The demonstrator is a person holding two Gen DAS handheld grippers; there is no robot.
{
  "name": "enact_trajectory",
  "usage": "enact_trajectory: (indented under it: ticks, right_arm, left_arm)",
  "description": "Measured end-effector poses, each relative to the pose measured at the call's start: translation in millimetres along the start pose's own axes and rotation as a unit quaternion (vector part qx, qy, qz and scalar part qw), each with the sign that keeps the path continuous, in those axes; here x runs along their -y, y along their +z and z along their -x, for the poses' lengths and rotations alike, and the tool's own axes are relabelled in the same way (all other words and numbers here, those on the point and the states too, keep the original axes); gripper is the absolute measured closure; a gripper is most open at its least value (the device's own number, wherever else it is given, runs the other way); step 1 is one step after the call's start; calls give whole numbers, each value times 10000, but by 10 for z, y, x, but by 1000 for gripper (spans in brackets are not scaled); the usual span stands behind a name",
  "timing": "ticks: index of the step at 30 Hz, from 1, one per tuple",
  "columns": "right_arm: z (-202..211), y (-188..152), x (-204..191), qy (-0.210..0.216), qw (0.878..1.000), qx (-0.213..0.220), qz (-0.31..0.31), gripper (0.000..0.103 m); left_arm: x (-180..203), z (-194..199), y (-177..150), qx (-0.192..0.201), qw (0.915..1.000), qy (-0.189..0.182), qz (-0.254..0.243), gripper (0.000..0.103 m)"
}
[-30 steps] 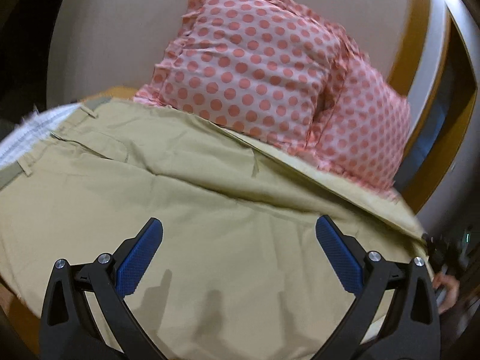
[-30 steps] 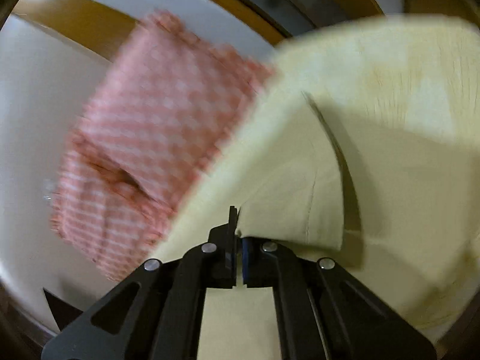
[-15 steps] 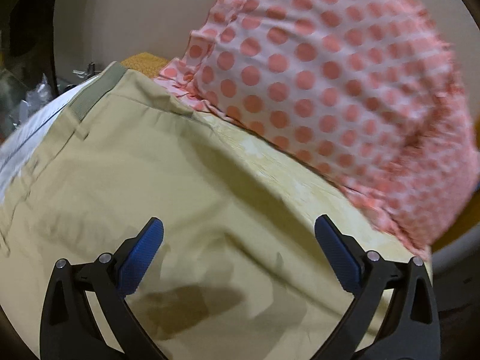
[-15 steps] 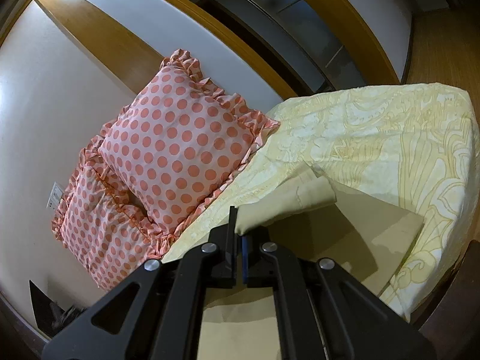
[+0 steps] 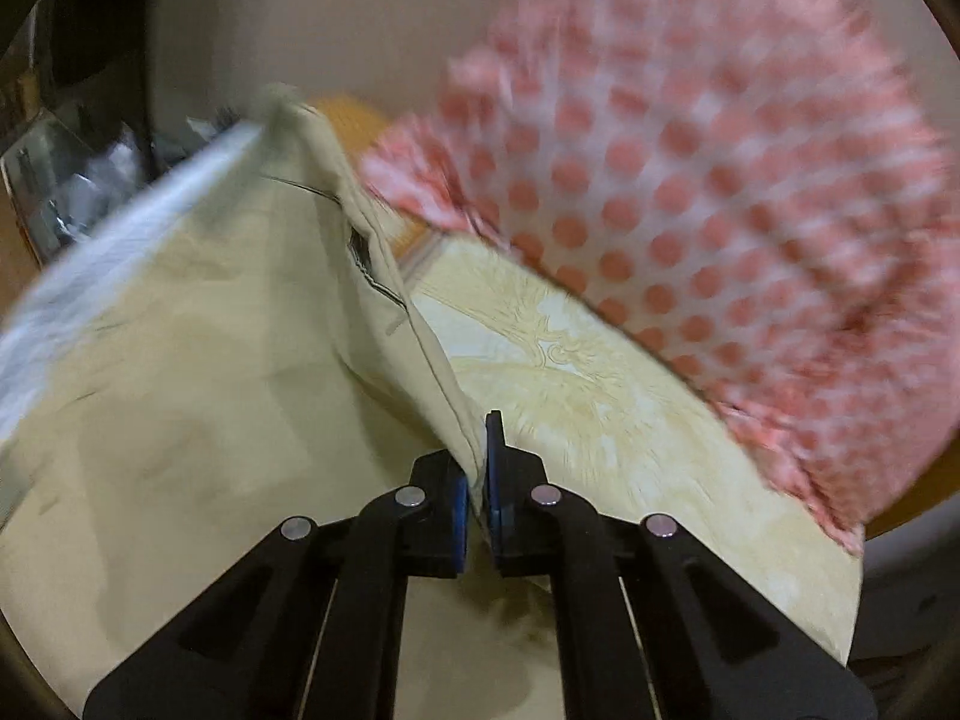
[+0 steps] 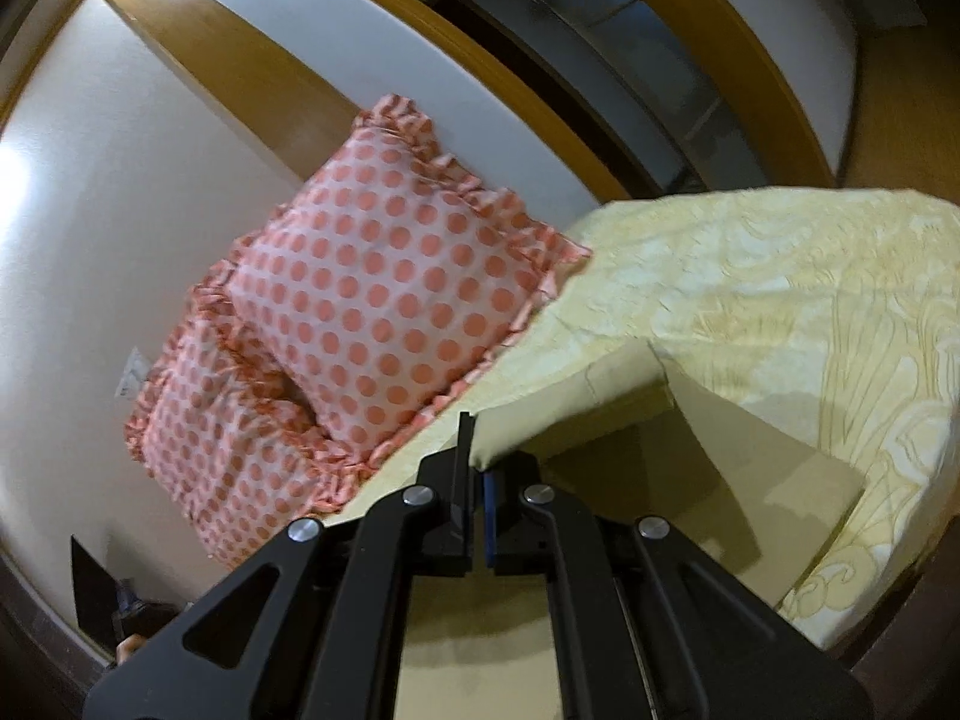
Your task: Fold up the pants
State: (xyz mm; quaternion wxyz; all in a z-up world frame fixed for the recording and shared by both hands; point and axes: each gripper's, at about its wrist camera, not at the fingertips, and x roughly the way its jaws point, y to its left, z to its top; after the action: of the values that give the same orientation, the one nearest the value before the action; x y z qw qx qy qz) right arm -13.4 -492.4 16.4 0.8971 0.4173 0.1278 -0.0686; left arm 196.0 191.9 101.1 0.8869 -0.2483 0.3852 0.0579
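Note:
The khaki pants (image 5: 210, 396) lie on a bed with a pale yellow patterned cover (image 5: 600, 396). In the left wrist view my left gripper (image 5: 477, 480) is shut on the pants' side edge near the waistband, and the cloth rises in a ridge from the jaws. In the right wrist view my right gripper (image 6: 477, 480) is shut on a folded edge of a pant leg (image 6: 576, 405), held above the rest of the leg (image 6: 750, 480) that lies flat on the cover (image 6: 780, 276).
Two pink pillows with red dots (image 6: 384, 294) lean on the white wall behind the bed, also in the left wrist view (image 5: 720, 198). The bed's edge (image 6: 864, 612) drops off at the right. Clutter (image 5: 66, 180) sits at the far left.
My left gripper was open above the pants; it has closed on the pants' side edge and lifted it. My right gripper keeps its hold and has steadied, with the leg now draped lower.

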Motion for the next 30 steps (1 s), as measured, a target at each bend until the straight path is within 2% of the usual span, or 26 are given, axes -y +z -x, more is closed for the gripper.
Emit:
enact_trajectory:
  ticks: [2,4,7,9,10,15,18,22,26,30]
  right_arm:
    - [28,-21,54,-108,9999,-38,-7,101]
    - [39,-82,193,-266,9994,-157,-167,101]
    - [21,-164,363,-468,9976,-326,-394,101]
    - [17,-202,439,-534,9966,-375,-496,101]
    - [25,-212,468,-534,9964,-384,-535,101]
    - [104,-235,539,-529,9957,-404,-640,101]
    - [133,-267,600,-586,9942,-446,-780,101]
    - [182,-257,596,-638,9941,-430,-767,101]
    - [267,-267,626,-878,9926,-416,-733,101]
    - [244,-325,636,-1173,9901,-530,-567,99]
  left_arm:
    - [-255,489,-306,165,9996,-213,74,99]
    - [-497,747,-685,101,9995,-256,183,99]
    - [-826,813,-1265,-104,9991,-76,402,99]
    - [-975,748,-1492,-288,9972,-77,681,99]
    - [-1047,750,-1577,-260,9961,-179,829,99]
    - [-973,852,-1630,105,9980,-58,613,97]
    - [-905,786,-1598,84,9984,35,562,97]
    - [-931,771,-1602,117,9983,-81,559,97]
    - [-976,853,-1660,162,9986,-211,460,98]
    - [-1002,793,-1719,86,9992,-170,345,98]
